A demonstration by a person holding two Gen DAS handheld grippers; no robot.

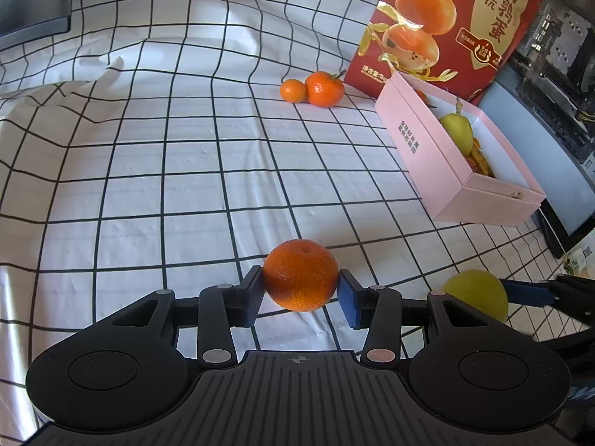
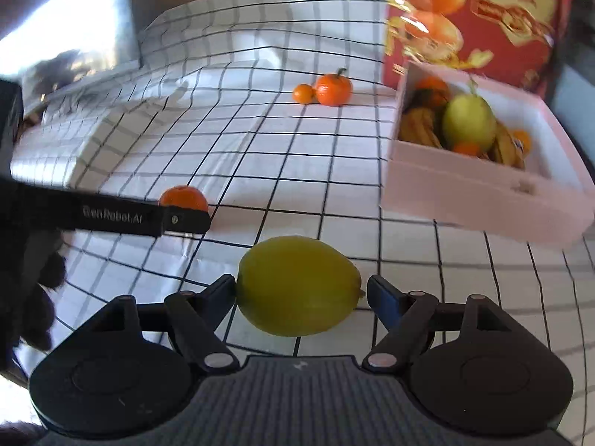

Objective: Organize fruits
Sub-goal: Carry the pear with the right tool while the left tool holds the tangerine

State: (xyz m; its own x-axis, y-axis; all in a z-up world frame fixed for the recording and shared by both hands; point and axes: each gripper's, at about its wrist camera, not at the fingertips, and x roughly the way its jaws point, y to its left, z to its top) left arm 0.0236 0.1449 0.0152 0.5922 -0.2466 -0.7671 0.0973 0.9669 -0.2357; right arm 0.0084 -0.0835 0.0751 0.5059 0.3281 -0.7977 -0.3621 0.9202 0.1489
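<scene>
Looking down my left gripper, I see its pads pressed on either side of an orange at lower centre, clamped and lifted off the checked cloth. My right gripper is spread around a green fruit; the left pad touches its skin, while the right pad stands apart from it with a clear gap, so it is straddled rather than squeezed. In the left view that fruit sits at lower right, half hidden behind my own gripper. Two more oranges lie touching each other in the upper middle, near a red bag. At right the pink box holds a pear, bananas and other fruit I cannot make out through motion blur. The box's far end is partly hidden by the bag's edge. In the right view the other gripper's finger covers the lower part of the held orange.
</scene>
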